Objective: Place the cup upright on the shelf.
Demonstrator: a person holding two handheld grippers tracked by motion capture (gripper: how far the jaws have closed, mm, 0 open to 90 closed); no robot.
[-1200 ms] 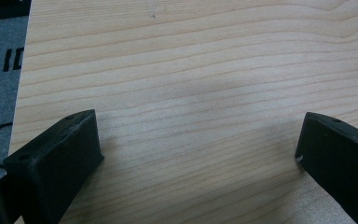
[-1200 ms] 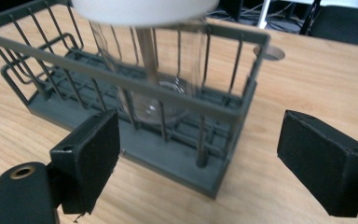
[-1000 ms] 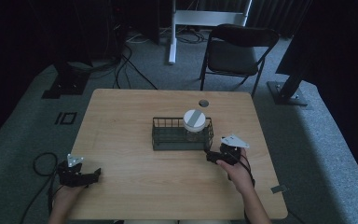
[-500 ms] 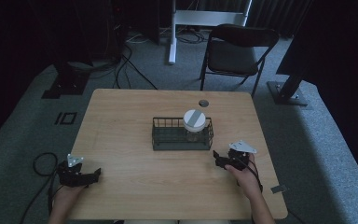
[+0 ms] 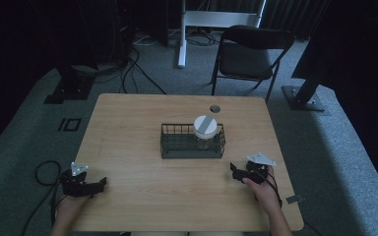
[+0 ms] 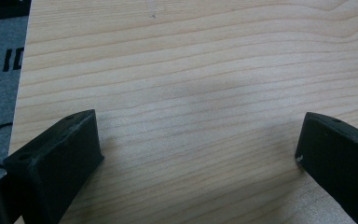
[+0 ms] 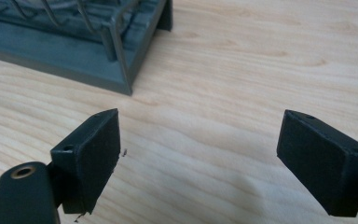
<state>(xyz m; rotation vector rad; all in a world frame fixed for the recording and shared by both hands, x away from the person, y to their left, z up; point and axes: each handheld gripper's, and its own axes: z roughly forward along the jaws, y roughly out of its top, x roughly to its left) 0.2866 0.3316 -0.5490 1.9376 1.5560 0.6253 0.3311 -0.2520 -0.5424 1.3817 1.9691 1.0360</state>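
Note:
A dark wire basket [image 5: 176,146] stands mid-table, and a clear jar with a white lid [image 5: 205,130] sits inside its right end. My right gripper [image 5: 235,172] rests low over the wood near the table's front right, a short way from the basket's right front corner [image 7: 121,84], jaws wide apart and empty. At the front left corner my left gripper [image 5: 101,184] lies open over bare wood [image 6: 191,93], nothing between its jaws.
The wooden table [image 5: 128,118] has a round cable hole [image 5: 215,108] near its far edge. A black folding chair [image 5: 248,56] stands behind it. Cables [image 5: 42,172] trail on the grey floor at the left, close to the table edge.
My right gripper has drawn back from the basket's right end toward the front right of the table and come down lower. The left gripper has stayed put.

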